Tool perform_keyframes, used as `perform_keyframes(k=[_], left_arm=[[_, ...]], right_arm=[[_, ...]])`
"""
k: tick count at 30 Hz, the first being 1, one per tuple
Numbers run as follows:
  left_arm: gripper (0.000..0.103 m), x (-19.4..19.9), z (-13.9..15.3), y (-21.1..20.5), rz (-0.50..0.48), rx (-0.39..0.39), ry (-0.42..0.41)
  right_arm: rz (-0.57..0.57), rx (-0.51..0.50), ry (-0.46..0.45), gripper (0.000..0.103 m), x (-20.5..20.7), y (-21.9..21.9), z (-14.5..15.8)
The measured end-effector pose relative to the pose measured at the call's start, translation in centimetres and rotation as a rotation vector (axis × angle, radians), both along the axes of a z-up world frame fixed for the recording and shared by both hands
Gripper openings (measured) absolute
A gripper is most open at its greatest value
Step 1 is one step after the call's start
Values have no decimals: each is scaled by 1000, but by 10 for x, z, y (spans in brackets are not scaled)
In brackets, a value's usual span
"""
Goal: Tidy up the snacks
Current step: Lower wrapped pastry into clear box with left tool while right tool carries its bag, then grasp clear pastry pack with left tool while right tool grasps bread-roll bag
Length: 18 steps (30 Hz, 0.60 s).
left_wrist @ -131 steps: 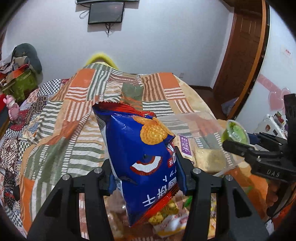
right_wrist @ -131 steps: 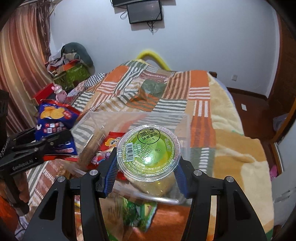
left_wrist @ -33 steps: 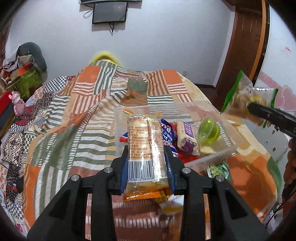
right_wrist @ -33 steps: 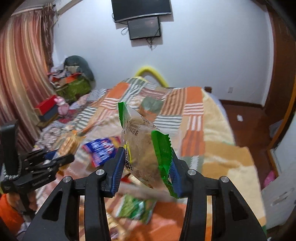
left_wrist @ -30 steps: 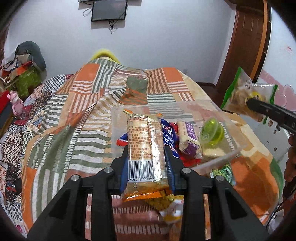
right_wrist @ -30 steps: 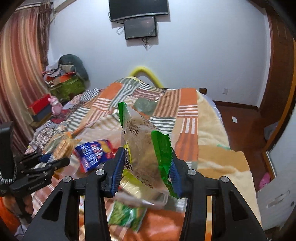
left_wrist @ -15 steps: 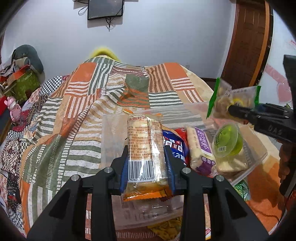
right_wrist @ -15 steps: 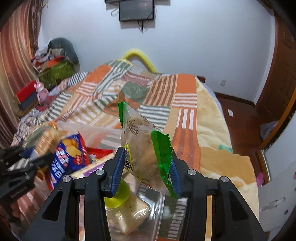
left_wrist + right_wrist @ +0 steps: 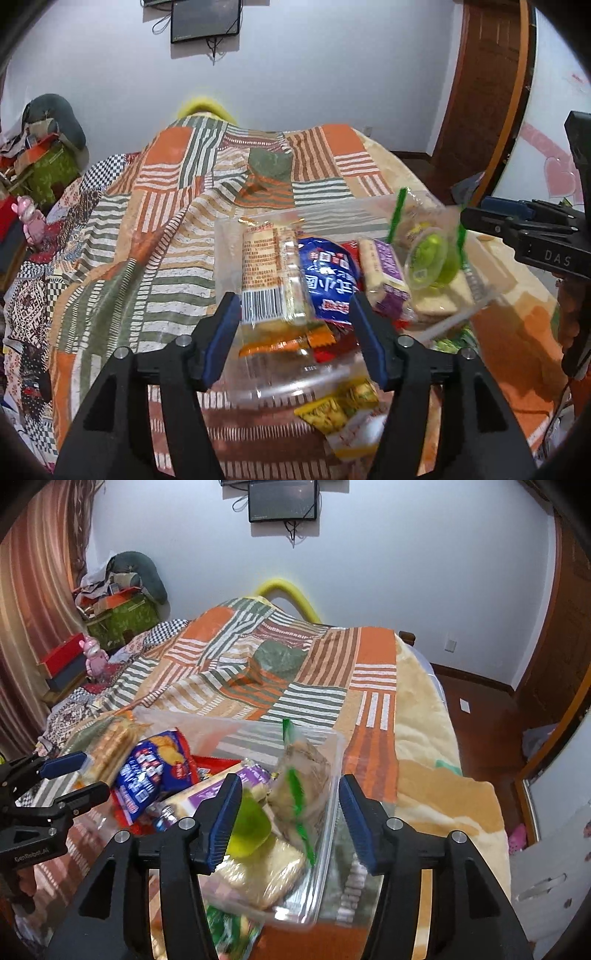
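A clear plastic bin [image 9: 491, 291] [image 9: 328, 830] sits on the patchwork bed and holds snacks. My left gripper [image 9: 291, 332] is open above its near end; an orange-ended biscuit pack [image 9: 269, 273] lies between the jaws, resting in the bin beside a blue chip bag [image 9: 328, 277] [image 9: 151, 768]. My right gripper [image 9: 288, 816] is open over the bin's right end; the green-edged snack bag [image 9: 303, 786] [image 9: 417, 229] lies loose in the bin next to a green jelly cup [image 9: 432, 258] [image 9: 249, 823] and a purple-label pack [image 9: 384, 269].
More snack packets lie outside the bin: a yellow one [image 9: 343, 410] near its front and a green one [image 9: 229, 934] under its near corner. The bedspread [image 9: 155, 229] stretches to the left and far side. A wooden door [image 9: 480, 92] stands at the right.
Both grippers have opened. The biscuit pack and the green-edged bag have dropped from the jaws into the bin. Both grippers have come lower and closer over the bin.
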State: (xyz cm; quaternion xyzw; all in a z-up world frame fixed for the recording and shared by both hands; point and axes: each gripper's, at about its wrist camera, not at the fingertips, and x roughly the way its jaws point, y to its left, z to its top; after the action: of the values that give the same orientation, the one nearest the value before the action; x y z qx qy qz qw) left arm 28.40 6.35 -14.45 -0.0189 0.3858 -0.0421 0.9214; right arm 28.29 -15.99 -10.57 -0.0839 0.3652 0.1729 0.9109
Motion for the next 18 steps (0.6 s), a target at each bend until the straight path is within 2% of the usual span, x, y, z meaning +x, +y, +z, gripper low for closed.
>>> perform_keyframes(k=[9,14,18], left_arm=[[72,-46,19,-1,-12,-12,-4],[76,-73,13,-6,-21,-32,33],[78,-91,2,-14,-35,-44,67]], right_arm=[[36,35,-28,63,-44,-2,11],[42,25,-29,69,-64,2,2],[67,30,7,70,-79,9,-13]])
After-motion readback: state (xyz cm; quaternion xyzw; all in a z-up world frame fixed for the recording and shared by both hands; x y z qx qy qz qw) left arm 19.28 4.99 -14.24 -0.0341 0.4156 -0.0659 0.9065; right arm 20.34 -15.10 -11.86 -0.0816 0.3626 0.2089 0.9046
